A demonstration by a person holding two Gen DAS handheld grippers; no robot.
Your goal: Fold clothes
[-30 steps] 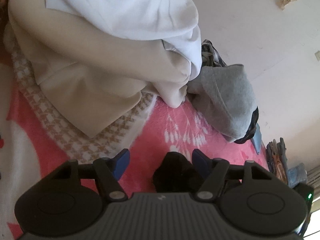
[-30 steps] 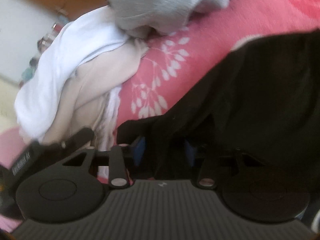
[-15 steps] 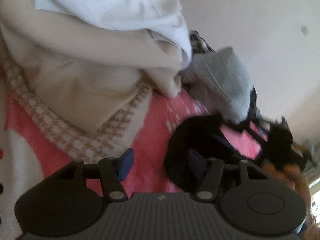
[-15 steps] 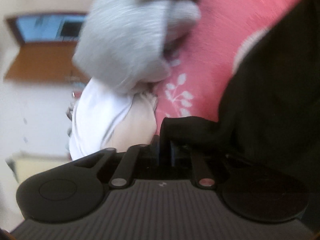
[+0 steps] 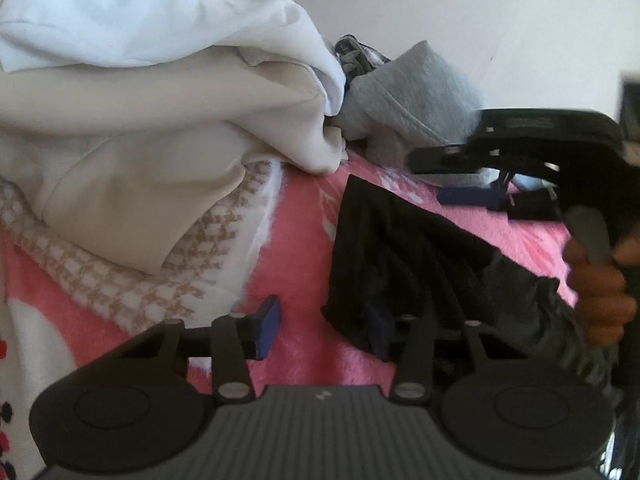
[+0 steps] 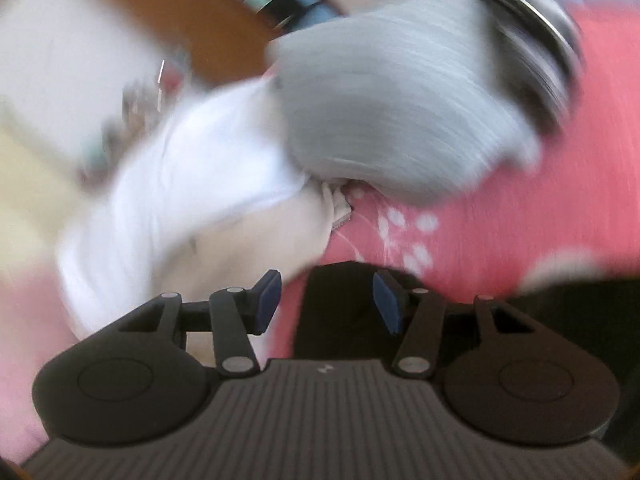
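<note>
Freed by the right claw [image 6: 327,300], black garment [image 5: 404,248] lies against the left claw [image 5: 324,330].

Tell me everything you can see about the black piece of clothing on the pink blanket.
The black garment is soft, thin-looking fabric, bunched into folds and creases, lying crumpled on the pink fleece blanket. One corner points up toward the grey garment; its lower edge drapes over the right finger of the left gripper, whose jaws have just been closing but are not pinching it. The right gripper has just been opening, with black cloth beneath its parted jaws. No print or label shows.
</note>
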